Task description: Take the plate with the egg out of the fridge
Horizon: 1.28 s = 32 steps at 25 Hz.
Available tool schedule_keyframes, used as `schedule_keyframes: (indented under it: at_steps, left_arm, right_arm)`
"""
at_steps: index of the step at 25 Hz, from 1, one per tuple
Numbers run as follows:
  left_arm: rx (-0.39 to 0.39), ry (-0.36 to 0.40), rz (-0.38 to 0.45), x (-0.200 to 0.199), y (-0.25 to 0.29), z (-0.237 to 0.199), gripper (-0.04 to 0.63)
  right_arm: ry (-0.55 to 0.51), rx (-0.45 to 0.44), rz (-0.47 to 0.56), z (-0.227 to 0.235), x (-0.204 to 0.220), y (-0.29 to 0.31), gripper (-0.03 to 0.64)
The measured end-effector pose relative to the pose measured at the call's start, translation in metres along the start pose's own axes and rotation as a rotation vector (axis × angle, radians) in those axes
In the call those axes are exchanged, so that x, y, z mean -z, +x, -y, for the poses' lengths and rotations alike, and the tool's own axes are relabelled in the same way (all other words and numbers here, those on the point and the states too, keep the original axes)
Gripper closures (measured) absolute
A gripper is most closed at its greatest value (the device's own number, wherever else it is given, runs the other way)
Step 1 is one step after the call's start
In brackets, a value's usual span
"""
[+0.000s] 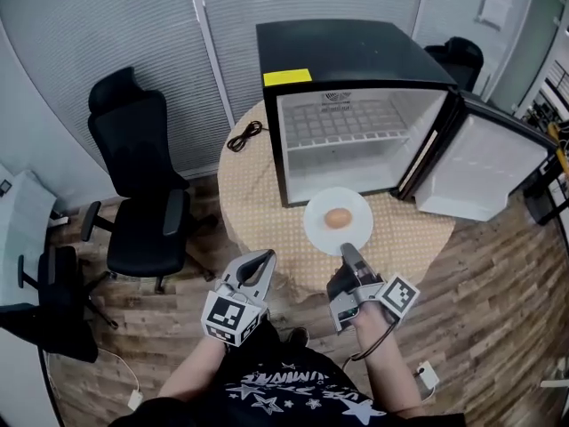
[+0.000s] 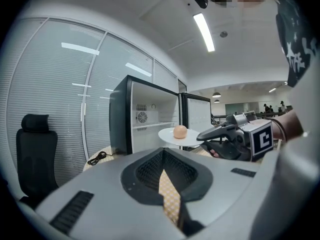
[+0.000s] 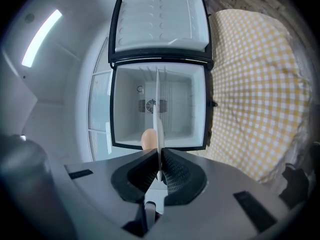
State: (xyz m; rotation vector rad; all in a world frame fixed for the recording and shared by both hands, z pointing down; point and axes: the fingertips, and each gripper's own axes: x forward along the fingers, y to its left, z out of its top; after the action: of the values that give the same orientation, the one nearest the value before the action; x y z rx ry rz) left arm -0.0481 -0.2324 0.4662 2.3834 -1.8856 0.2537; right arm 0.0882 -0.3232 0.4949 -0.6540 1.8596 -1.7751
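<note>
1. The plate (image 1: 338,222) is out of the fridge (image 1: 347,52). It is held level above the checked tablecloth (image 1: 258,212), just in front of the open compartment.
2. The egg (image 1: 337,218) lies on its side near the plate's middle, with its long axis running roughly left to right in the head view.
3. The right gripper (image 1: 348,251) is clamped on the plate's near rim. In the right gripper view the plate shows edge-on between the pads.
4. The left gripper (image 1: 249,268) holds nothing. Its jaws are slightly parted, and it sits beside the right one, clear of the plate.
5. The fridge door (image 1: 480,163) stands wide open to the right, and a wire shelf (image 1: 342,136) crosses the white interior.
6. A black cable (image 1: 244,136) lies on the cloth to the left of the fridge.
</note>
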Motion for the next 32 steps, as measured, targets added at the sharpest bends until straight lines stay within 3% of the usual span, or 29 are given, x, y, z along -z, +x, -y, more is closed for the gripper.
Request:
schedule_keyframes:
  at_steps: [5, 13, 18, 32]
  left_arm:
    - [0.051, -0.005, -0.015, 0.004, 0.015, 0.015, 0.588]
    - [0.161, 0.048, 0.004, 0.007, 0.024, 0.035, 0.588]
    - [0.179, 0.024, 0.001, 0.016, -0.010, 0.026, 0.588]
    - [0.233, 0.061, 0.033, 0.021, -0.111, 0.000, 0.588]
  right_arm:
    - [-0.023, 0.011, 0.018, 0.006, -0.007, -0.016, 0.580]
    - [0.013, 0.056, 0.083, 0.023, 0.001, -0.038, 0.580]
    - [0.021, 0.060, 0.126, 0.015, 0.026, -0.051, 0.580]
    - [0.015, 0.015, 0.204, -0.012, 0.121, -0.082, 0.580]
